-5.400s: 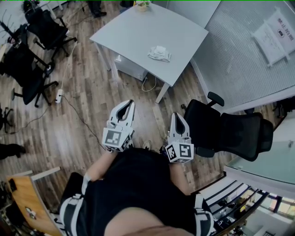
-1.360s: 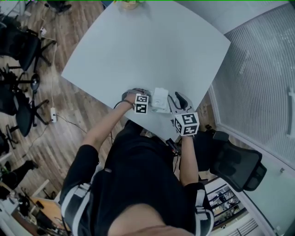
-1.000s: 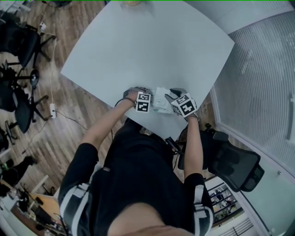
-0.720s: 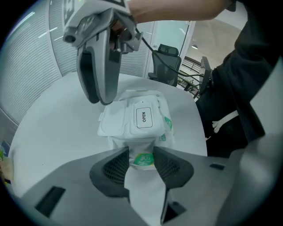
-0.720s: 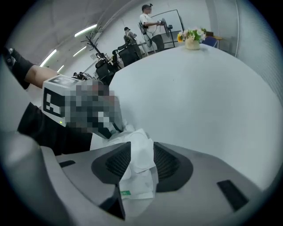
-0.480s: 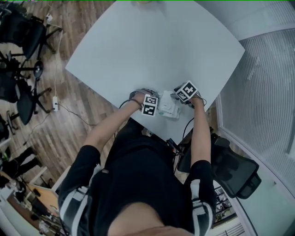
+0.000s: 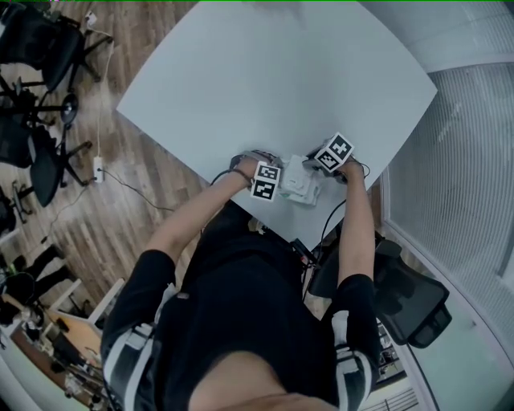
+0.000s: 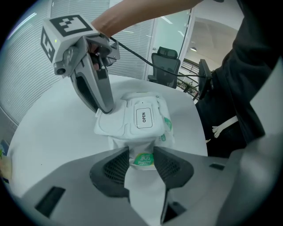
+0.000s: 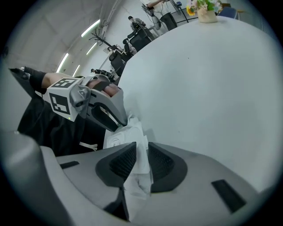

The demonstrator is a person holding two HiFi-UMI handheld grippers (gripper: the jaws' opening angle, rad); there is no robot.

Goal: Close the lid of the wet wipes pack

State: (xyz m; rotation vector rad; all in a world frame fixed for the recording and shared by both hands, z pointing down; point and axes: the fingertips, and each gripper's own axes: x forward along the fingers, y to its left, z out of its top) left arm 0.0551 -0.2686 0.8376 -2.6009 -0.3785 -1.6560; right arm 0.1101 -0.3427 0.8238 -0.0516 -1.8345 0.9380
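Observation:
The white wet wipes pack [image 7: 299, 188] lies near the front edge of the white table [image 7: 265, 72]. An "OPEN" label shows on its top [image 8: 144, 118], and its white lid flap [image 8: 111, 128] lies folded out beside the label. My left gripper [image 8: 141, 161] is shut on the pack's near end, on the green print. My right gripper [image 9: 141, 160] comes steeply down from the other side, its jaws closing, with the lid flap [image 9: 142, 148] pinched between the pads. Seen from the left gripper, the right gripper [image 8: 105, 108] touches down at the flap's far corner.
A flower pot [image 9: 207, 11] stands at the table's far edge. Office chairs [image 7: 32, 80] and a cable are on the wooden floor at the left. A black chair [image 7: 405, 293] is close behind on the right, next to a blind-covered glass wall.
My right gripper has come down and tilted steeply onto the pack's right side and narrowed its jaws on the flap. The left gripper has kept its grip in place.

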